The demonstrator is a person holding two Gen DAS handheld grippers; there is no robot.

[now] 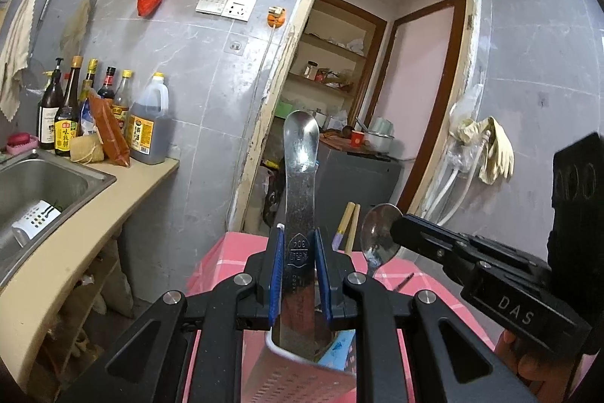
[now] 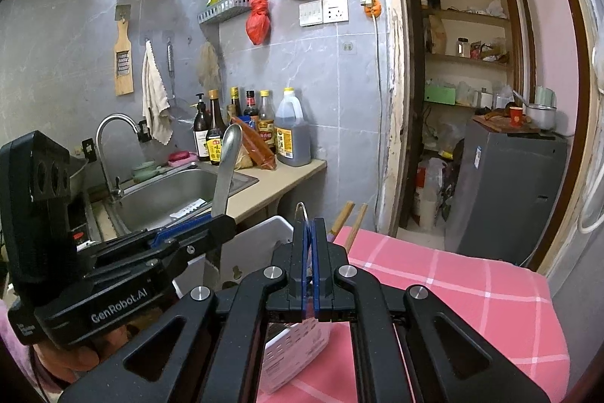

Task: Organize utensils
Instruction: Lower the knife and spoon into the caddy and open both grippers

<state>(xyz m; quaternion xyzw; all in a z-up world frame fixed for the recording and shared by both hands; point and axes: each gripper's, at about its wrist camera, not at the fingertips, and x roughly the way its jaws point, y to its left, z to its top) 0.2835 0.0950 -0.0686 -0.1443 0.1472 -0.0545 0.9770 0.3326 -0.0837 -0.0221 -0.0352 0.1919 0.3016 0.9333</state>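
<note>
I have a utensil in each claw, both over the white utensil holder (image 2: 279, 244) that stands on the pink checked cloth (image 2: 453, 289). My left claw (image 1: 298, 274) is clamped on the flat handle of a steel spoon (image 1: 300, 176), the blue pads pressing its two edges near the stamped mark, bowl end up and the other end already inside the holder's rim. My right claw (image 2: 310, 263) is pressed almost fully together on the thin shaft of a second spoon (image 1: 379, 233); from its own camera I see only a sliver of metal above the pads, while the left view shows the round bowl sticking out beside the claw's tip. Both pieces look like polished stainless steel: stiff, fairly light, not fragile, but slick, so I judge they could pivot or slide in the pads if knocked against the rim. The broad flat handle is the better hold, gripped across its edges. The thin shaft offers little surface and may twist. Wooden chopsticks (image 1: 349, 225) stand in the holder, close enough to catch.
</note>
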